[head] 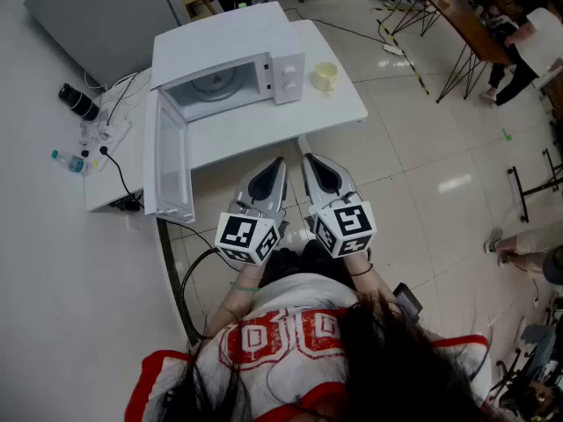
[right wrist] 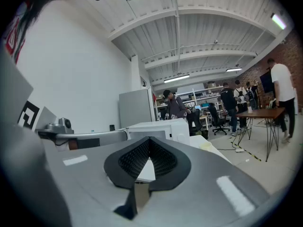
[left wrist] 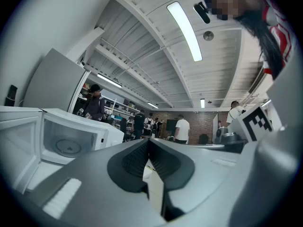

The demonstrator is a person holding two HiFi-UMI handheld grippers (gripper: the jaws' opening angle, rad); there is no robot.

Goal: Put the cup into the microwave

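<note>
Left gripper (head: 278, 163), right gripper (head: 310, 160) face cup (head: 325, 76), well apart

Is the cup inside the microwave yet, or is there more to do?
Not yet. Done: the microwave has its door open. In hand: nothing, because the left tool and the right tool are both shut and empty, near the table edge. Left to do: pick up the cup beside the microwave and put it inside.

Cup (head: 325, 76) sits R of microwave (head: 230, 55), both on table (head: 264, 126).
</note>
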